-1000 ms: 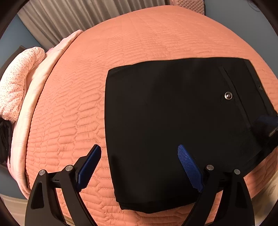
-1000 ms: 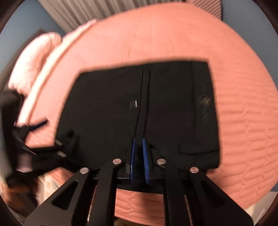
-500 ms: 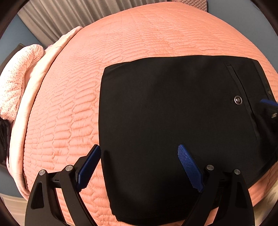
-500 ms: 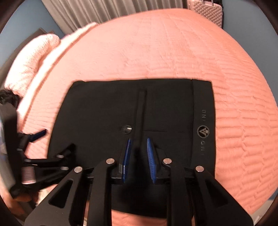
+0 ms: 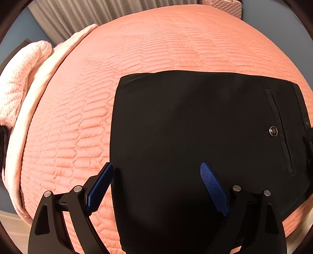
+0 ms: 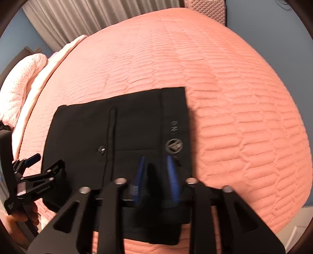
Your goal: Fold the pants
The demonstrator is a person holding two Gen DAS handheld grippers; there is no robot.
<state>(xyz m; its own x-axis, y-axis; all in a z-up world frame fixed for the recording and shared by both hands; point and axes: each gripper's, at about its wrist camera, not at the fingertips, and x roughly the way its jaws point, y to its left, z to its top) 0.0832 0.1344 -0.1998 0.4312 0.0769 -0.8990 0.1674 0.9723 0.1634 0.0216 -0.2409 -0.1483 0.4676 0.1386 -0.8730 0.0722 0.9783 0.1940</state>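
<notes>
Right wrist view shows the black pants [image 6: 121,144] lying folded into a flat rectangle on the orange bedspread [image 6: 234,97], with the right gripper [image 6: 155,173] just over their near edge, its jaws having just been opening and nothing pinched between them. The left gripper [image 5: 156,187] hangs wide apart and empty over the pants' left edge. I judge the risk is a blue pad snagging the top layer as either gripper pulls away, dragging the fold open or skewing the stack on the slick quilting.

Black pants [image 5: 185,127] with silver button [image 5: 273,131], salmon-orange quilted bedspread [image 5: 156,43], pale pink speckled pillow [image 5: 17,78], grey pleated curtain [image 6: 88,15], blue-padded black tongs [image 5: 156,185]
</notes>
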